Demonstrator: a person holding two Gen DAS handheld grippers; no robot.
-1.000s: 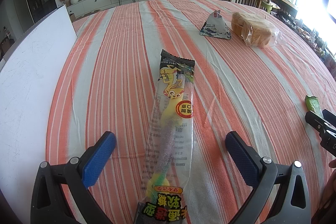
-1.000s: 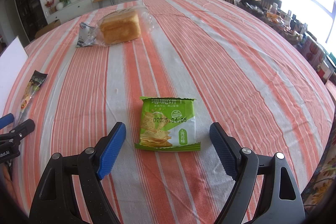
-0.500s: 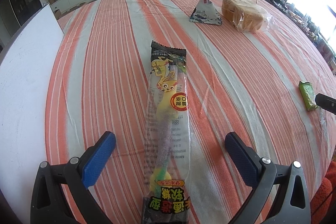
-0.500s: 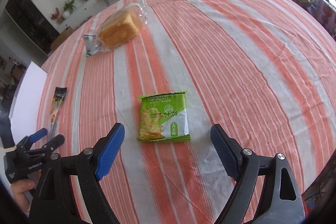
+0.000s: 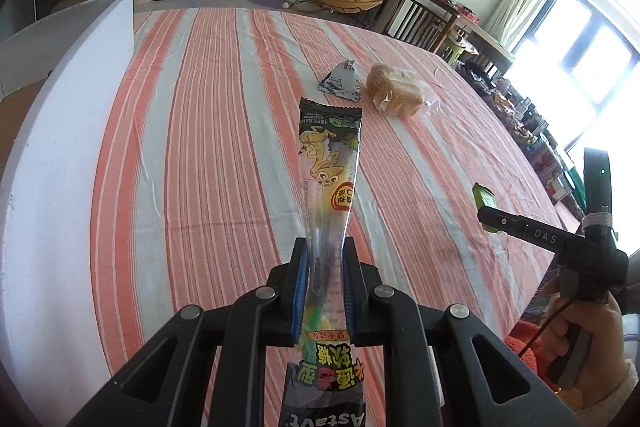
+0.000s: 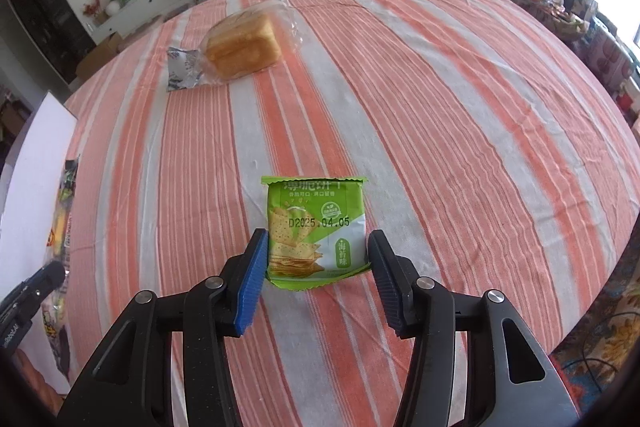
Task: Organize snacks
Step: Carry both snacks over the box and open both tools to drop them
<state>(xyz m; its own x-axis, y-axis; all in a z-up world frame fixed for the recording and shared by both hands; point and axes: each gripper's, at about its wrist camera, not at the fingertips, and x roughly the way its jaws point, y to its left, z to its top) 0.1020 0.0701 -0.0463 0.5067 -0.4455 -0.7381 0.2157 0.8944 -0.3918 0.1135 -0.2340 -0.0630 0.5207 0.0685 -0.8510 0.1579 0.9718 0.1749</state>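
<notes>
The left gripper (image 5: 325, 277) has squeezed tight on the candy bag (image 5: 329, 183), low down on it. The bag is long and thin. It points away from the gripper, with its dark top end up in the air above the table (image 5: 208, 147). Its bottom end runs off the bottom of the left view, so that part is cut off.

The right gripper (image 6: 316, 267) has just been closing. The cracker pack (image 6: 316, 227) sits between its blue pads (image 6: 252, 279). The left pad looks right up against the pack's side, and the right pad is at its lower corner (I cannot tell if they are really pressing it). The pack looks flat on the striped cloth, its printed top edge facing away from the gripper.

There is lots of bare cloth around both snacks. A white board (image 5: 60, 131) stands along the left edge of the table. The bread (image 6: 242, 47) in its clear bag and a small triangle pack (image 5: 340, 83) lie close together, far off toward the other side. Beyond the right edge of the table are cluttered things, too bright and small to make out.

In the left view a hand (image 5: 580, 343) holds the right gripper's handle at the edge of the picture.
</notes>
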